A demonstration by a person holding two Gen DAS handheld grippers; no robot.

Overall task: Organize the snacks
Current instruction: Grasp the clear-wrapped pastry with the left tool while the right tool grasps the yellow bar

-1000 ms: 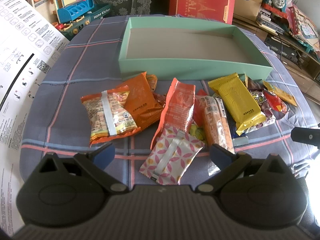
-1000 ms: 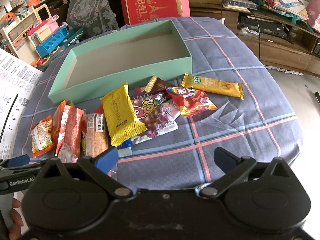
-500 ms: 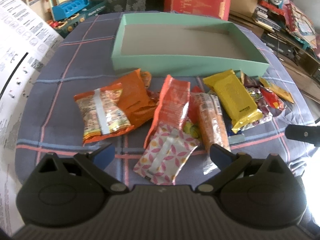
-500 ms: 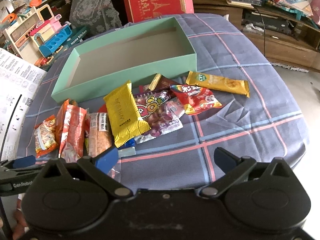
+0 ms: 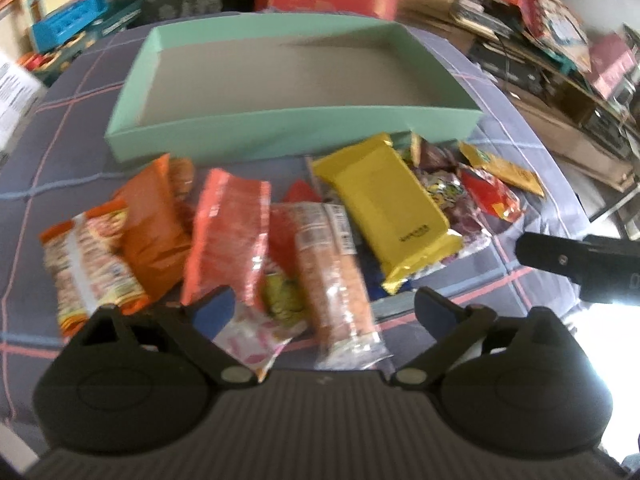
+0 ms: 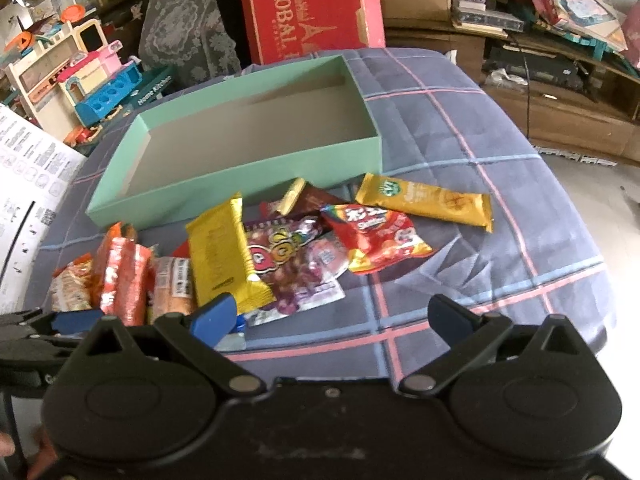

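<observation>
The left gripper (image 5: 320, 308) is closing its jaws low in the frame over the pink-flowered packet (image 5: 256, 336) and biscuit pack (image 5: 336, 280), pressing neither, while the right gripper (image 6: 332, 314) is hovering wide open below the snacks, the mint box (image 6: 224, 184) lying above them.

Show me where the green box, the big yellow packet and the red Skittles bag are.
green box (image 6: 240, 178), right wrist view, front wall.
yellow packet (image 6: 216, 256), right wrist view, middle.
red Skittles bag (image 6: 372, 238), right wrist view, centre.
</observation>
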